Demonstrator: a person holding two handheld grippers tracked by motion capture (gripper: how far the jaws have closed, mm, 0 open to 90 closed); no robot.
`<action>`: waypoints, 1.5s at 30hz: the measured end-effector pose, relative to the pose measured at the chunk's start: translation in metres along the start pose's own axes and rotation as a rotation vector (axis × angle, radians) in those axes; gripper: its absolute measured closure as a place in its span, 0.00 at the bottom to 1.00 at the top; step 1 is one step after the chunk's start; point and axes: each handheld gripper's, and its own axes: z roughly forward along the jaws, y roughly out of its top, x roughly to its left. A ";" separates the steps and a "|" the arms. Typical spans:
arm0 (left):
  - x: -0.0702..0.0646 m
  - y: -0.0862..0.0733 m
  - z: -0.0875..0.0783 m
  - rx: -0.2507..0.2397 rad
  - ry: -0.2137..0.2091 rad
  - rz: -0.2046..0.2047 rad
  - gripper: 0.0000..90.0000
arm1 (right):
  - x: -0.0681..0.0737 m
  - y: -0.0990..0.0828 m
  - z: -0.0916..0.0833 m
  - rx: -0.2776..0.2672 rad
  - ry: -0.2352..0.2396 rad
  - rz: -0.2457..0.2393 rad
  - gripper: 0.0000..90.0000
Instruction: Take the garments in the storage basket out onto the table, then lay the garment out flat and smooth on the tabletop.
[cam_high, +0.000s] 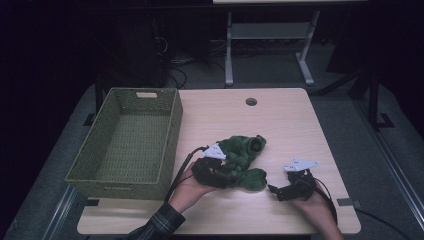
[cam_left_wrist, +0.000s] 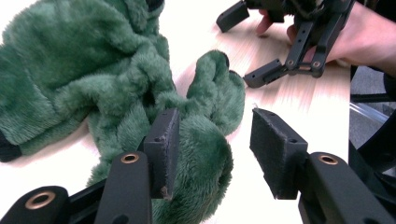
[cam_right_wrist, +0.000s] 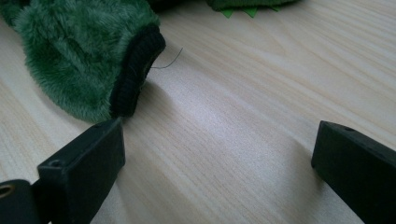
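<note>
The fuzzy dark green plush garment (cam_high: 243, 159) is lying crumpled on the pale wooden worktop (cam_high: 290, 125), near its front middle, just right of the olive woven rectangular basket (cam_high: 125, 142), which is standing empty at the worktop's left side.

The left tool (cam_left_wrist: 212, 149) is sitting part-open at the garment's near edge. One jaw is resting against a rounded fold of the fleece while the other is standing clear over bare wood, so nothing is being pinched. The right tool (cam_right_wrist: 215, 163) is gaping wide above the wood, with a black-cuffed end of the garment (cam_right_wrist: 135, 70) just beside one jaw, not between the two.

The likely trouble: if the left tool closes as it stands, it could be catching only loose pile, and the soft fabric may be slipping free on a lift towards the basket. A single-point hold would also leave long parts trailing, which could be snagging on the basket's rim.

In the high view, the left hand (cam_high: 192, 187) is reaching forward, its tool angled right into the fleece. The right hand (cam_high: 312, 202) is resting low near the front edge, its tool pointing left towards the garment.
</note>
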 end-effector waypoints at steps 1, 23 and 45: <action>0.000 -0.001 0.001 0.003 0.002 -0.001 0.58 | 0.000 0.000 0.000 0.000 0.000 0.001 0.03; 0.010 -0.009 0.006 0.019 0.028 -0.026 0.88 | 0.017 0.020 -0.002 -0.127 0.178 -0.028 0.40; 0.008 -0.005 -0.021 -0.028 0.042 -0.022 0.89 | -0.004 0.013 -0.034 -0.146 0.098 -0.026 0.91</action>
